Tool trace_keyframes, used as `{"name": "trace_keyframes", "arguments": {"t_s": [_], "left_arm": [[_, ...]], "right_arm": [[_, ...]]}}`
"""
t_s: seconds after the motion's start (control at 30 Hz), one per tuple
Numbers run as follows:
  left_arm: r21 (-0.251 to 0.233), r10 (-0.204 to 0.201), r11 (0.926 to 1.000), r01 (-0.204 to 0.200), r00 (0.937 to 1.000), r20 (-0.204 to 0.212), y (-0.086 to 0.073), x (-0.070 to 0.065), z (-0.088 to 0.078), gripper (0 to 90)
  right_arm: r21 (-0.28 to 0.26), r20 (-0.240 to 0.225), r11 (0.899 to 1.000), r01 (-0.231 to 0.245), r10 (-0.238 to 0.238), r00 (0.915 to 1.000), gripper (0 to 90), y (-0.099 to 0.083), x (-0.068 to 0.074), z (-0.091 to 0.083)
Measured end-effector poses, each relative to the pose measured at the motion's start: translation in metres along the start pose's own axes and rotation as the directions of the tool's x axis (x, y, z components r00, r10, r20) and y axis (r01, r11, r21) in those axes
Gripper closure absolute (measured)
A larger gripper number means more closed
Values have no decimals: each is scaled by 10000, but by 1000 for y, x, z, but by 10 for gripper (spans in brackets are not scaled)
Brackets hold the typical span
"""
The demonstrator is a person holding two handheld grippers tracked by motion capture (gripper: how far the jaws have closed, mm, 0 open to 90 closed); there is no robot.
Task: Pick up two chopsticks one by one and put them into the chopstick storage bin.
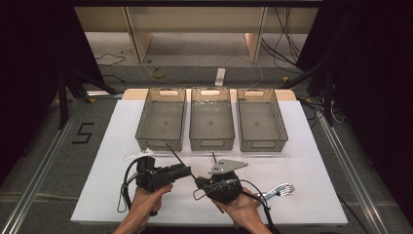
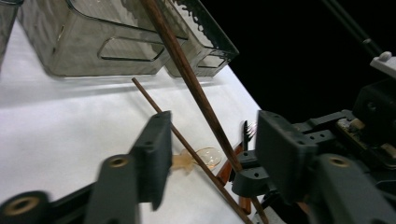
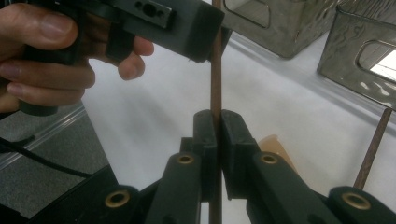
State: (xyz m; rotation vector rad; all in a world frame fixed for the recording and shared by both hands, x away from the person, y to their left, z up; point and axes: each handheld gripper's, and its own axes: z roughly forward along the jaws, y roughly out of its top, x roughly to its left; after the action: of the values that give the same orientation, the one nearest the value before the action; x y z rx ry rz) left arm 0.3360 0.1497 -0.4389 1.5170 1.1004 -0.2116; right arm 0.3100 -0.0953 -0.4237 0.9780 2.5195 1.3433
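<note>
A long brown chopstick (image 1: 178,156) (image 2: 187,70) (image 3: 216,79) slants up over the white mat. My right gripper (image 1: 198,183) (image 3: 216,116) is shut on its lower part. My left gripper (image 1: 187,170) (image 2: 215,126) reaches in from the left with its jaws partly apart. The chopstick passes between them, and the pads do not press on it. In the right gripper view one left jaw sits right beside the stick. A second brown chopstick (image 1: 213,157) (image 2: 154,105) (image 3: 373,144) is just beyond the right gripper.
Three grey see-through baskets (image 1: 160,145) (image 1: 211,145) (image 1: 263,145) stand in a row at the back of the mat. A metal fork (image 1: 281,189) lies to the right, a pale utensil (image 1: 139,155) to the left. A small amber spoon (image 2: 208,156) lies under the grippers.
</note>
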Motion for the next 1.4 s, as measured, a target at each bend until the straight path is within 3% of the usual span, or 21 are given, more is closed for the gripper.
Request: {"name": "trace_keyframes", "arguments": {"t_s": [0.1,0.3,0.63,0.83,0.93,1.07,1.1,1.13,1.2,1.27,1.3,1.37,1.4], "left_arm": [[-69,-98,9999,99,9998,153,0,0,0,568],[-32,-335,9994,337,9980,530,-1,1,2,618],[64,-298,9995,295,9980,566,-3,0,5,771],[61,-668,9978,665,9921,1059,-3,2,4,836],[171,-604,9981,588,9916,1147,-2,0,3,850],[375,-351,9988,317,9951,923,1,-1,0,852],[414,-315,9987,281,9961,826,2,-1,-2,853],[435,-249,9988,218,9970,739,3,-1,-3,853],[477,-175,9988,145,9979,627,6,0,-6,853],[499,-55,9987,33,9990,434,9,-1,-8,853],[587,81,9982,-98,9995,304,10,-1,-10,853],[661,262,9974,-269,9996,125,14,-3,-13,853],[679,308,9972,-311,9995,47,16,-3,-14,853]], "right_arm": [[-20,-11,10000,50,-50,10000,858,0,1,1],[-169,-94,9998,119,-121,9999,858,0,3,1],[-281,-220,9995,112,-118,9997,857,0,5,1],[-310,-288,9995,109,-118,9995,851,-1,5,2],[-266,-313,9996,118,-127,9994,833,-1,4,3],[-47,-462,9999,127,-129,9989,736,-1,0,0],[-124,-513,9999,106,-112,9986,714,-2,-2,-4],[-228,-622,9997,-14,0,9981,632,-3,-7,-12],[-175,-627,9998,-52,41,9980,603,-3,-9,-16],[-55,-450,10000,22,-25,9990,554,-3,-14,-22],[129,-145,9999,56,-54,9999,504,-4,-18,-26],[261,-41,9997,21,-20,10000,487,-4,-21,-28],[558,143,9984,-127,119,9998,450,-6,-26,-31]]}}
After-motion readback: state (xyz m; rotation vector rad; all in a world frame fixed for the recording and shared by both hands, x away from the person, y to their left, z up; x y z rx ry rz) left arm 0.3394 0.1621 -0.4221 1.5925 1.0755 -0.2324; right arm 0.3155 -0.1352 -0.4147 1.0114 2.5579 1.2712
